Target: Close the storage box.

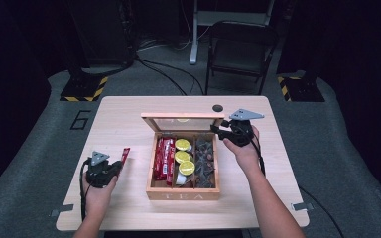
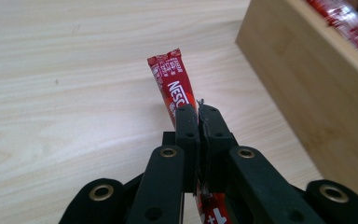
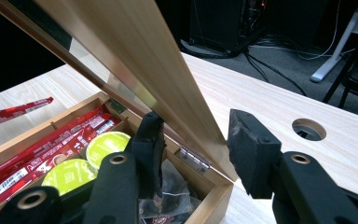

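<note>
Bright tabletop, dark surroundings, soft focus

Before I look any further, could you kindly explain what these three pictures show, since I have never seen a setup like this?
No robot here: a person at a wooden table holds a hand-held two-jaw gripper in each hand. The high view looks down from above the person's side; the other two come from cameras riding on each gripper, looking along its black jaws.

On the table stands an open wooden tea box with three compartments: red sachets, green-topped round capsules, and dark packets.

The left gripper is shut on a red Nescafe stick sachet, held just above the table beside the box.

The right gripper has its jaws on either side of the edge of the box's glass-paned lid, which stands raised; whether both pads press on it I cannot tell.
</note>
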{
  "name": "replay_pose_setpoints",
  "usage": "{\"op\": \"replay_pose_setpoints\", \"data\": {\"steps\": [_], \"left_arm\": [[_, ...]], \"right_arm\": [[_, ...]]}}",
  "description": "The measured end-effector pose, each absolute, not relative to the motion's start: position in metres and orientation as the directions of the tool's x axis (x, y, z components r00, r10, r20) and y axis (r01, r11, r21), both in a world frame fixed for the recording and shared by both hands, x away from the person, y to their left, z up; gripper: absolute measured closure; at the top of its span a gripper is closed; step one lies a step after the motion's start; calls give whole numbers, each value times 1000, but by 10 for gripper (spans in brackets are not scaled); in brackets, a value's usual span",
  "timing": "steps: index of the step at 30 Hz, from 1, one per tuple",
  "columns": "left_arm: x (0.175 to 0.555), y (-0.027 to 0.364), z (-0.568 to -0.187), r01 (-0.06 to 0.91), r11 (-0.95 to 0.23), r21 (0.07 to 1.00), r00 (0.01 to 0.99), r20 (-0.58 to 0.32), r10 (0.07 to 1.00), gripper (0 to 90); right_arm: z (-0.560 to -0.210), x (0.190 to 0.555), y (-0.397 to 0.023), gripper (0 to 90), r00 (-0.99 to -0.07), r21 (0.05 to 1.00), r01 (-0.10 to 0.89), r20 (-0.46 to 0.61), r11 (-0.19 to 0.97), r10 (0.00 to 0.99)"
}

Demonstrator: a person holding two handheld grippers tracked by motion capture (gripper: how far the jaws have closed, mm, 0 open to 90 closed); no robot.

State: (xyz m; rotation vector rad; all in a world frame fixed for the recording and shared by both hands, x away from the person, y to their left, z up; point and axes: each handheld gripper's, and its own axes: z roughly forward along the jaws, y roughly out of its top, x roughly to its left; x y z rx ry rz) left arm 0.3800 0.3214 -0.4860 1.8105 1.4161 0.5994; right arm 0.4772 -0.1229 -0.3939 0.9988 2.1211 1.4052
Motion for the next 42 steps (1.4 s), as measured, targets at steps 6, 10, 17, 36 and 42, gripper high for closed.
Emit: {"op": "replay_pose_setpoints", "data": {"steps": [6, 10, 17, 36, 42], "left_arm": [[385, 326, -497, 641, -96, 762, 256, -94, 962, 873], [387, 329, -503, 665, -97, 741, 244, -92, 966, 872], [390, 330, -509, 683, -103, 723, 237, -87, 968, 871], [382, 329, -492, 638, -75, 766, 238, -105, 966, 521], [380, 323, -486, 629, -89, 772, 266, -107, 958, 512]], "right_arm": [[-394, 477, -123, 561, -662, 909, 342, 52, 240, 748], [-394, 477, -123, 561, -662, 909, 338, 46, 243, 748], [-394, 476, -123, 560, -663, 908, 342, 51, 241, 747], [-394, 477, -124, 561, -666, 910, 339, 52, 240, 744], [-394, 476, -124, 561, -669, 909, 338, 50, 243, 742]]}}
